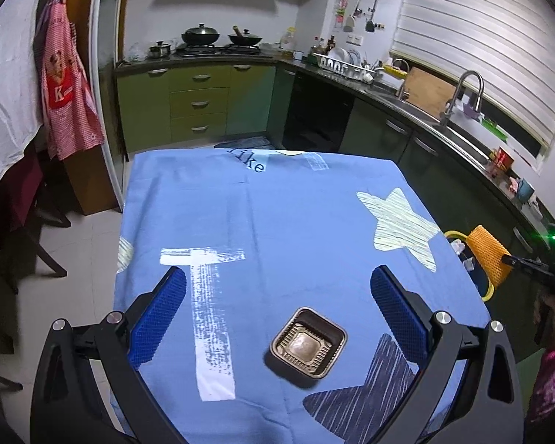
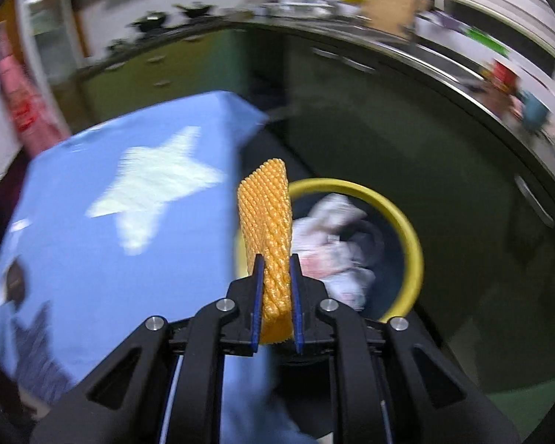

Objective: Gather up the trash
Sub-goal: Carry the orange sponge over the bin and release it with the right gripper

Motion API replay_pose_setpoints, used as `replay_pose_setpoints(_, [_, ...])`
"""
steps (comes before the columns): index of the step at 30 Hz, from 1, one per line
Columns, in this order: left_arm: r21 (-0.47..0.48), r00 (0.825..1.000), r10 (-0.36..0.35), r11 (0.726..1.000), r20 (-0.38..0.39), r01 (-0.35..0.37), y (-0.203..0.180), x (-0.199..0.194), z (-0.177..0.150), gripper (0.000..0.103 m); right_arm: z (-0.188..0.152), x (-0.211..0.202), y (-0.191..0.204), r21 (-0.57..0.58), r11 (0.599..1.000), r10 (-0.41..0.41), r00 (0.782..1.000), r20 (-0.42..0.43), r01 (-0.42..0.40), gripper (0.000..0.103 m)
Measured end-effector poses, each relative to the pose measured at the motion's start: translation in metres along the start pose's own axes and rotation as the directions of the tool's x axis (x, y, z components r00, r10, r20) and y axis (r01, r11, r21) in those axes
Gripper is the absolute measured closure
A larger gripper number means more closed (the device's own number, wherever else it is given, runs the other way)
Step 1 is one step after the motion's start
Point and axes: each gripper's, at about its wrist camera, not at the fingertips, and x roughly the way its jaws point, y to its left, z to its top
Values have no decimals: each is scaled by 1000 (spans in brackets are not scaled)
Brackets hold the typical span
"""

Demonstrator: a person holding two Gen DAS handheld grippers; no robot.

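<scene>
**Orange foam net held beside the bin, brown tray waiting on the bench**

The right tongs [image 2: 275,277] are closed almost fully on a piece of orange foam mesh netting [image 2: 264,214], its lower end pinched between the two blue pads and the rest standing up and forward from the tips. Just beyond it and slightly to its right sits a round bin with a yellow rim [image 2: 412,248], standing on the floor beside the bench; crumpled white paper and wrappers [image 2: 333,244] lie inside it. In the right wrist view the netting overlaps the bin's left rim, near the edge of the bench.

The left tongs [image 1: 277,292] stand wide open with nothing between their blue pads, poised above the bench covered in a light blue cloth printed with stars [image 1: 277,222]. On that cloth, between the two pads and nearer the camera, rests a small square brown plastic tray [image 1: 308,343], upright and empty, touching neither pad.

From the left wrist view, the netting and the right tongs show at the bench's right edge, with the bin's rim behind them.
</scene>
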Motion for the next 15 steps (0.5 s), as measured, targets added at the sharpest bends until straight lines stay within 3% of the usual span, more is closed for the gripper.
replay_pose_setpoints(6, [24,1000,6,1000,-16,-5,-10,2,0,5,-1,51,-39,93,972,-213,976,-42,216,90])
replay_pose_setpoints(12, [36,1000,-3,999,-30,4,-13,6,1,5,-1,75,-43,145,941,-301,952,-60,306,88])
replay_pose_setpoints(14, [46,999,-10,999,-39,12,-15,10,0,5,-5,78,-43,154,942,-291,954,-69,299,83])
replay_pose_setpoints(15, [51,999,-12,999,-44,14,-16,11,0,5,-7,77,-43,159,946,-273,959,-72,282,73])
